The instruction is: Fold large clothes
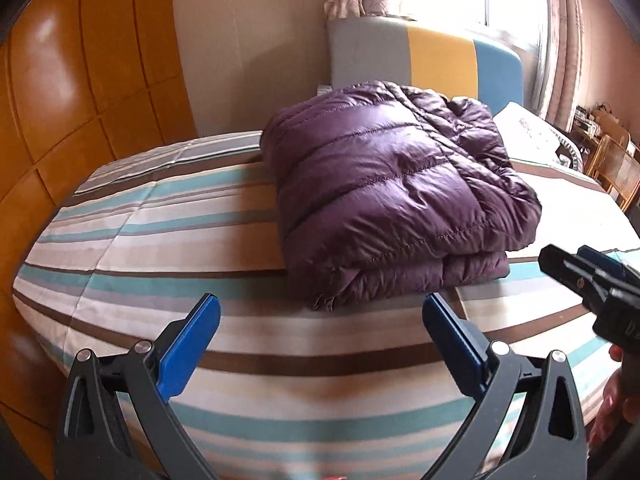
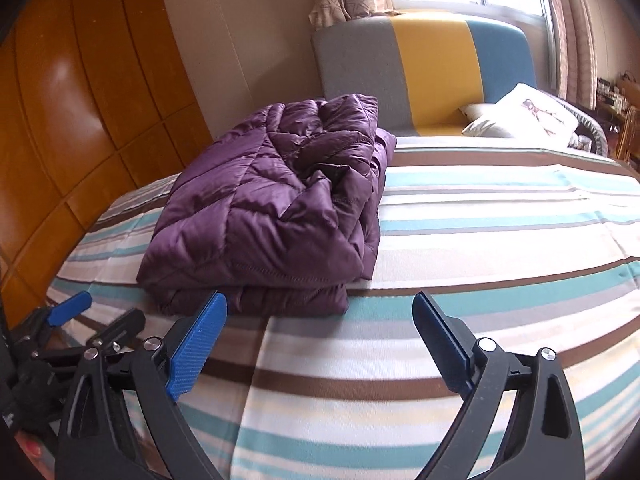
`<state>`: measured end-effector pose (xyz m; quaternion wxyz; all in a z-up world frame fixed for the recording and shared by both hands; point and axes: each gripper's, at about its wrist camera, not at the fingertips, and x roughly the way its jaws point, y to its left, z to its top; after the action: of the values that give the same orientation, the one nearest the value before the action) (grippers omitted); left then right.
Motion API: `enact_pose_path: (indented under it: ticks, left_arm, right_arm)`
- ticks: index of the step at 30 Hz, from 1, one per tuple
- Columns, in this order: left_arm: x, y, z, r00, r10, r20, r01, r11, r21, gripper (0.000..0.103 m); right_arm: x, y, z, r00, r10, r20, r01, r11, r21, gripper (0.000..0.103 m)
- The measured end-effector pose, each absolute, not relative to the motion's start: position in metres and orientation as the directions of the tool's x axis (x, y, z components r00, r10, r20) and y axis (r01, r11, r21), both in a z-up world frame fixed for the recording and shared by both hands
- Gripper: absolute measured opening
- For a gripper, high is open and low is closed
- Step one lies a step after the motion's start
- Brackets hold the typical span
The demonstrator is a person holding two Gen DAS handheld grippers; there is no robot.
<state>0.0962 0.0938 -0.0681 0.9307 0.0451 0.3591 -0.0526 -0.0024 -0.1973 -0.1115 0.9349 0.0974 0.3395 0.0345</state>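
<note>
A purple quilted down jacket lies folded into a thick square bundle on the striped bed. My left gripper is open in front of the bundle's near edge, with nothing between its blue pads. In the right wrist view the same jacket sits to the upper left. My right gripper is open just short of the bundle's near right corner and holds nothing. The right gripper also shows at the right edge of the left wrist view, and the left gripper at the lower left of the right wrist view.
A grey, yellow and blue headboard stands behind the bed, with a white pillow at its foot. Orange wooden wardrobe doors line the left side. A window with curtains is at the back right, wicker chairs beside it.
</note>
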Motion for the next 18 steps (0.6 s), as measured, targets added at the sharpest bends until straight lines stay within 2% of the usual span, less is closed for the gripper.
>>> enact_pose_path:
  ticks: [5, 18]
  left_arm:
    - [0.081, 0.106, -0.055, 0.758, -0.063, -0.649, 0.091, 0.996, 0.01, 0.101]
    - [0.067, 0.118, -0.049, 0.769, -0.073, -0.635, 0.077, 0.997, -0.022, 0.101]
  right_arm:
    - [-0.022, -0.19, -0.107, 0.79, 0.094, -0.606, 0.013, 0.985, 0.17, 0.099]
    - [-0.037, -0.183, -0.097, 0.814, 0.061, -0.577, 0.022, 0.991, 0.135, 0.099]
